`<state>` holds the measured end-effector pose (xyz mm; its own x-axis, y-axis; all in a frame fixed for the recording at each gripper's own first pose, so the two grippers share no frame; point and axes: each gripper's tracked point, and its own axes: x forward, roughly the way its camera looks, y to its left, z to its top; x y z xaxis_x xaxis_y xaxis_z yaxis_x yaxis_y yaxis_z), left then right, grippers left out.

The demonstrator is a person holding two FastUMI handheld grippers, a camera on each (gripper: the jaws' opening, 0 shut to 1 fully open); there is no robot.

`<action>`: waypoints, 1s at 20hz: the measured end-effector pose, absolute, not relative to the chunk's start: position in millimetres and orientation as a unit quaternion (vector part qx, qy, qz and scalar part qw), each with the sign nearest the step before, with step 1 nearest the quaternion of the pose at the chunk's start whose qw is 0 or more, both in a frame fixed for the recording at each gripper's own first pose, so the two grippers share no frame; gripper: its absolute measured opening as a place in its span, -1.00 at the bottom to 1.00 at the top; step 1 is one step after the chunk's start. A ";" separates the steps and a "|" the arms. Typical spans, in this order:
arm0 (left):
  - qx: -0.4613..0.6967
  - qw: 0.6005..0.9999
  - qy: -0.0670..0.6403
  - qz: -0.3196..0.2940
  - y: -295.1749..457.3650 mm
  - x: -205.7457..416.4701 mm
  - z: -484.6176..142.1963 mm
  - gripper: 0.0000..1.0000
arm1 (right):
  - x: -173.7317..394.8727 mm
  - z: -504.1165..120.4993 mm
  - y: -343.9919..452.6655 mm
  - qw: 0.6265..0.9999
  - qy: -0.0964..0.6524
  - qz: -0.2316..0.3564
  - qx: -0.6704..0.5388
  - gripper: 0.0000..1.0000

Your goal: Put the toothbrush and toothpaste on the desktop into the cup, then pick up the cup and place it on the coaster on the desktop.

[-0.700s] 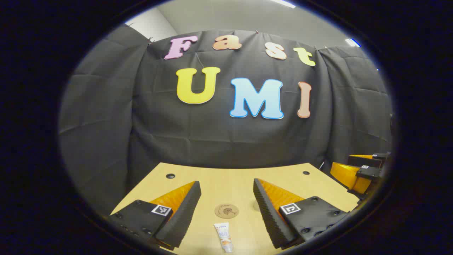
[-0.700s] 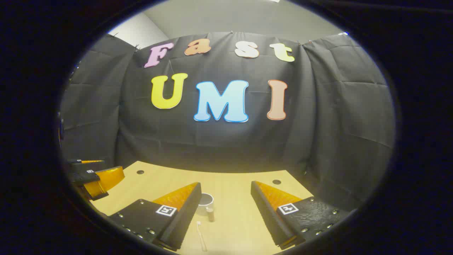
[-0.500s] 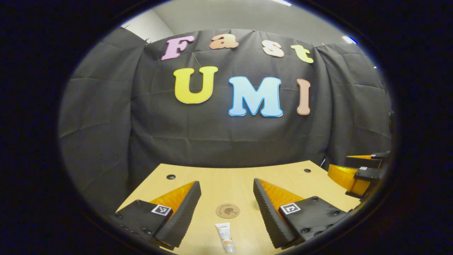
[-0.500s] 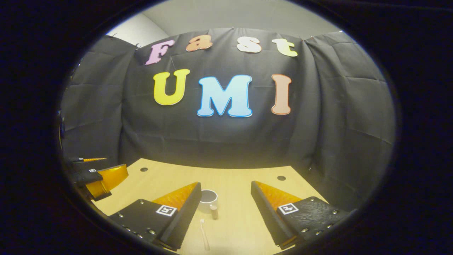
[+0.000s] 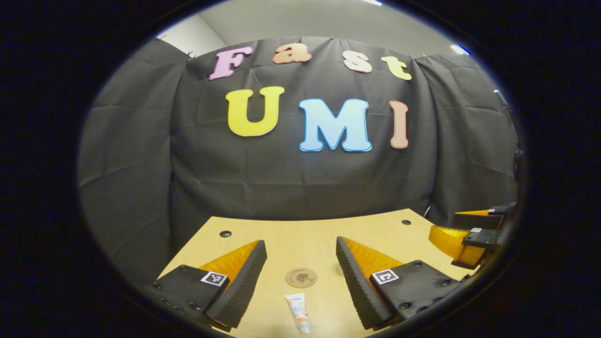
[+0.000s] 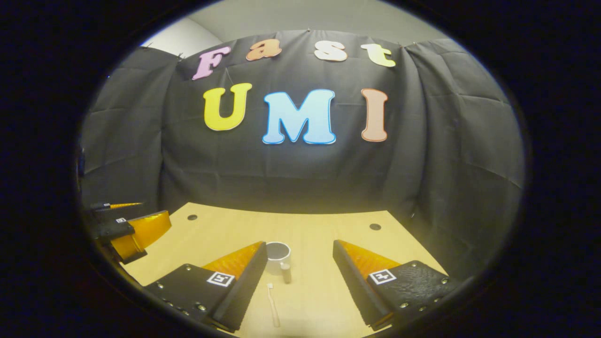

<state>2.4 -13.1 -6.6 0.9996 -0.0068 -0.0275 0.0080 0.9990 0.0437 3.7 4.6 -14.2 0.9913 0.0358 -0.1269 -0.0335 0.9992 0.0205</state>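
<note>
In the left gripper view, the toothpaste (image 5: 299, 313) lies on the desktop (image 5: 300, 234) between the left gripper (image 5: 300, 256)'s two fingers, close to the camera, its near end almost at the picture's edge. Just beyond it, also between the fingers, sits the round coaster (image 5: 301, 277); its printed mark is too small to make out. At the far right edge, the right gripper (image 5: 462, 234) shows partly cut off.

In the right gripper view, the cup (image 6: 278, 257) stands upright beside the right gripper (image 6: 299, 253)'s left finger, which hides part of its wall. Its inside is hard to judge. The toothbrush (image 6: 273, 304) lies nearer, between the fingers.

Both grippers hover above the desktop with fingers spread wide, holding nothing.
</note>
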 end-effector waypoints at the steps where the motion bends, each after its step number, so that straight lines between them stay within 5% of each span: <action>1: 0.022 1.000 0.022 -0.005 -13.0 3.8 -10.4 0.91 | 4.5 -20.9 7.6 0.997 0.074 0.022 0.011 0.77; 9: 0.008 0.990 0.143 -0.019 -10.5 21.7 -103.3 0.91 | 15.3 -124.0 32.0 0.971 0.230 0.059 0.017 0.78; 20: -0.048 0.898 0.438 0.016 17.0 17.3 -298.4 0.96 | 18.6 -272.6 74.4 0.855 0.511 0.088 -0.008 0.84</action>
